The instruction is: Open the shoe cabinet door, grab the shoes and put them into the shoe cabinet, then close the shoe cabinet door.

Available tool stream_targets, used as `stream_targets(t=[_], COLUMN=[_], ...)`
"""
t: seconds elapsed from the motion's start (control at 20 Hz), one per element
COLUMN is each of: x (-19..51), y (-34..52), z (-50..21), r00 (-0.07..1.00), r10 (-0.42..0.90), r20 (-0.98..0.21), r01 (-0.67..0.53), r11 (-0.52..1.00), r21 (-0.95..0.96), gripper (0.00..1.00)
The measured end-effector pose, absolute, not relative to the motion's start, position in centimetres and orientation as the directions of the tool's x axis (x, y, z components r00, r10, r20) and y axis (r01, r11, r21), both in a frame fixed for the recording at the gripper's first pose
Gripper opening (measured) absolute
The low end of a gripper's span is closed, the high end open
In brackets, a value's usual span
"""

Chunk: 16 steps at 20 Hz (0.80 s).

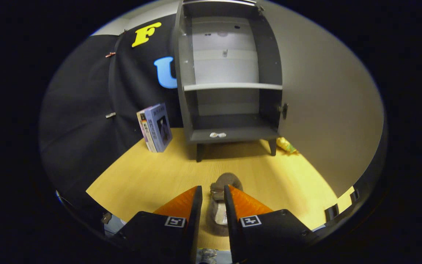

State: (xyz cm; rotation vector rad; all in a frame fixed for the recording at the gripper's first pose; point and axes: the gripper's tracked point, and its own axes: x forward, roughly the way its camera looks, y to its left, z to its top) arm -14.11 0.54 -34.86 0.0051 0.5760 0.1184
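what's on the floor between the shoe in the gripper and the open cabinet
Nothing: in the gripper view, bare yellow floor separates the shoe, between the gripper fingers, from the cabinet.

Claw (212,190) pointing fwd & down, fingers (192,205) narrowly apart, not closed.

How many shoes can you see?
1. A fuzzy grey-brown shoe lies on the yellow wooden floor between the gripper fingers, which don't visibly press it. Others may be hidden.
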Motion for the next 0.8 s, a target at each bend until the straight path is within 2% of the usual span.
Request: stream_targets(t=[0.4, 0.8], x=[-13.0, -9.8], y=[0.1, -0.3], z=[-45.5, -48.9], r00=[0.717, 0.698], r10=[0.012, -0.026], r20=[-0.697, -0.715], r01=[-0.047, -0.029], r11=[0.998, 0.998], r21=[-0.031, -0.065], gripper=[0.39, 0.38])
